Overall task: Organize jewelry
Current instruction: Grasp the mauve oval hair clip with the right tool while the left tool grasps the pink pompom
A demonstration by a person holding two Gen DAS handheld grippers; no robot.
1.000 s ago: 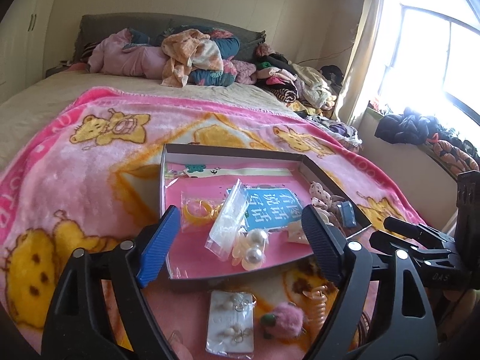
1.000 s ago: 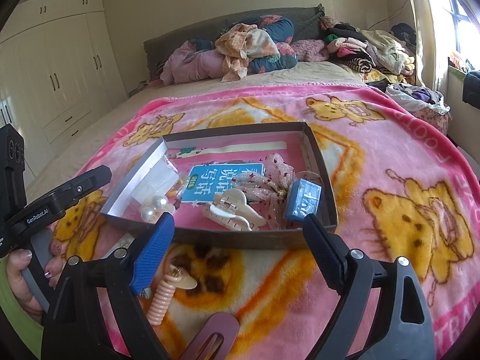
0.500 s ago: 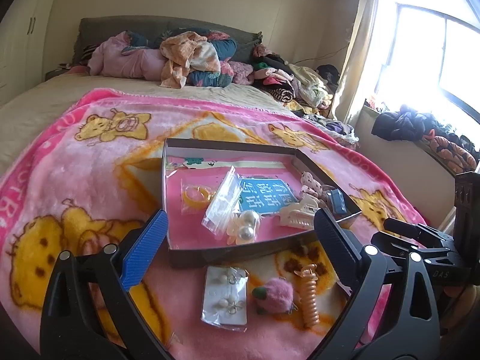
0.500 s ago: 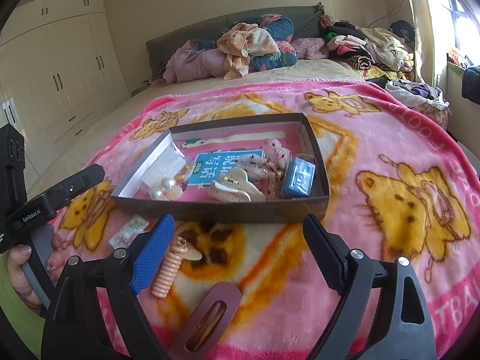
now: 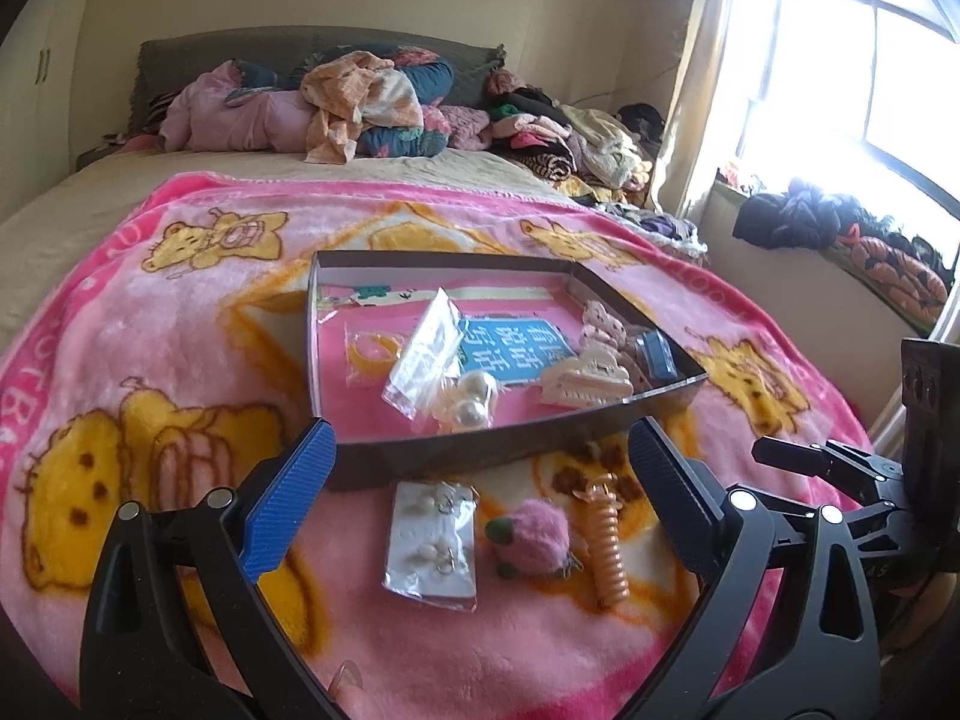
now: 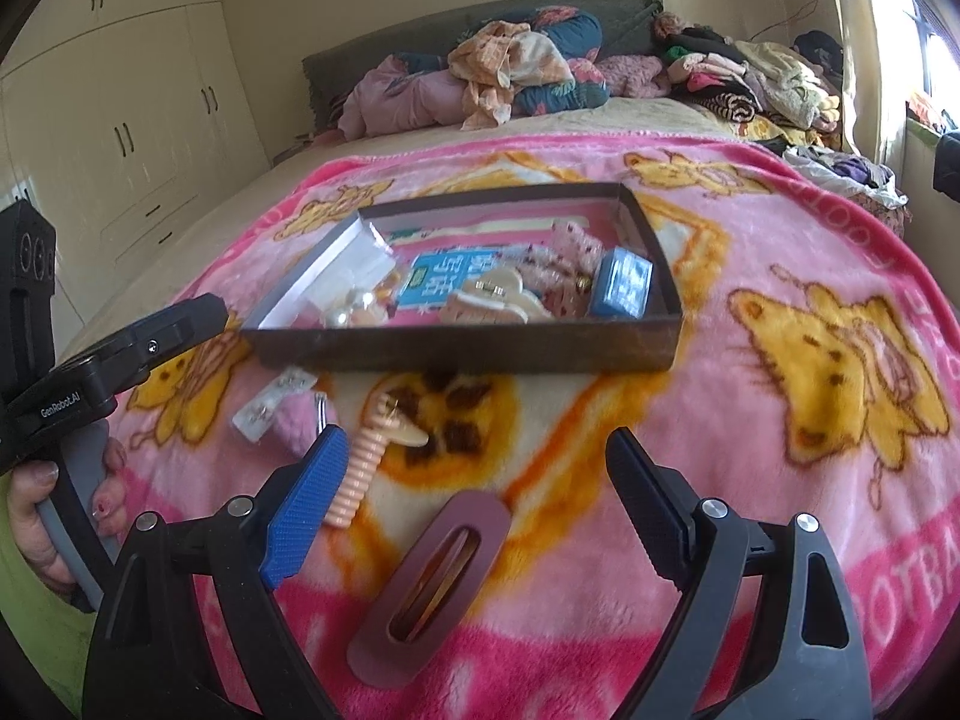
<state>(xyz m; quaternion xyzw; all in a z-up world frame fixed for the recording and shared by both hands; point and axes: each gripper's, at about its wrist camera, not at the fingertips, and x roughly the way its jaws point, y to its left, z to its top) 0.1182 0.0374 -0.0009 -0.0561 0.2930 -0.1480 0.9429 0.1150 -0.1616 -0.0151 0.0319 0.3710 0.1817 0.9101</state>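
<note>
Left wrist view: left gripper (image 5: 480, 474) fingers wide open, empty, hovering over the earring card (image 5: 432, 543), pink pom-pom (image 5: 531, 540) and coil hair tie (image 5: 606, 540) just outside the box (image 5: 480, 450). I'd drop straight down on the card.

Right wrist view: right gripper (image 6: 480, 504) also open, mauve hair clip (image 6: 432, 582) lying between its fingers, box well ahead.

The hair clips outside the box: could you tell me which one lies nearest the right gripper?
The maroon oval hair clip, lying on the blanket between the open right gripper fingers. The peach spiral clip lies farther out, by the blue finger's tip.
</note>
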